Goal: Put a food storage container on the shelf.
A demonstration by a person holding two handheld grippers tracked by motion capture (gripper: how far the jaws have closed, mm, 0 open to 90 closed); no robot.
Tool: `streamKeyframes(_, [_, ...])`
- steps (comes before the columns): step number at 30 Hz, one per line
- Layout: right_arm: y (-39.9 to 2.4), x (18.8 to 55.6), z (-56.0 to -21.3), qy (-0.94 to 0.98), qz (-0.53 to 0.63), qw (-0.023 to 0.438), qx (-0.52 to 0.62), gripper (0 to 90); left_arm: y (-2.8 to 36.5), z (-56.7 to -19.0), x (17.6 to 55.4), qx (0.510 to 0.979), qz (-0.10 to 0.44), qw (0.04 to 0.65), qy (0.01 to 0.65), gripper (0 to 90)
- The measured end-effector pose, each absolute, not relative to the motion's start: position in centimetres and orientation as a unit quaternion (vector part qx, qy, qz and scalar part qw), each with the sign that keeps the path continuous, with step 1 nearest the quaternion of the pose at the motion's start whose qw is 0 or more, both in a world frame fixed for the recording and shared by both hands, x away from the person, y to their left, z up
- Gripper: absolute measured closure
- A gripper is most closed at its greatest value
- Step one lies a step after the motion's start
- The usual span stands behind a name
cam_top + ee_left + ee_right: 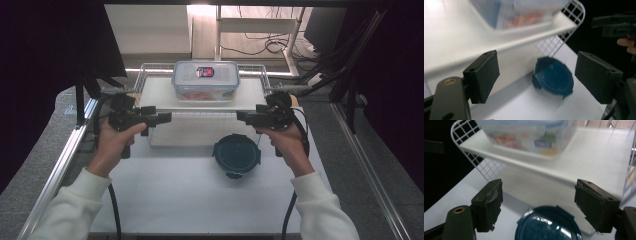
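Both grippers are in the approach step: the left gripper point(166, 118) and right gripper point(241, 116) face each other with jaws spread and empty. The round blue container point(236, 155) rests on the surface below and between the 2 sets of jaws. Judged next move: lower both until the jaws flank its rim, then close.

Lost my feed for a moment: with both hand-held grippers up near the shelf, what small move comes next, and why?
Probably bring the right hand-held gripper down onto the round blue container. Its jaws stand open and empty with the container just below, on the white table in front of the shelf.
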State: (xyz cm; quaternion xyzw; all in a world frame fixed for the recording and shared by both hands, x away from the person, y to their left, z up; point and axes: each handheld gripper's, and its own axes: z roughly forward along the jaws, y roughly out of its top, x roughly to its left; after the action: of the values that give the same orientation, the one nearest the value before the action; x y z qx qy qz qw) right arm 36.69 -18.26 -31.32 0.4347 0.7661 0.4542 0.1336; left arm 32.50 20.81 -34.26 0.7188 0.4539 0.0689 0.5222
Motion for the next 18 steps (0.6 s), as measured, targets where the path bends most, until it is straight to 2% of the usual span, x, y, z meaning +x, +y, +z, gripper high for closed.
streamKeyframes(11, [-20.8,31.7,-37.3,0.787,0.449,0.125,0.404,26.1,22.4,-40.7,27.9,0.737,0.086,0.49,0.457,20.4])
streamKeyframes(18, [-20.8,29.7,-40.7,0.804,0.427,0.122,0.395,25.8,22.6,-44.1,26.7,0.743,0.064,0.472,0.47,20.5])
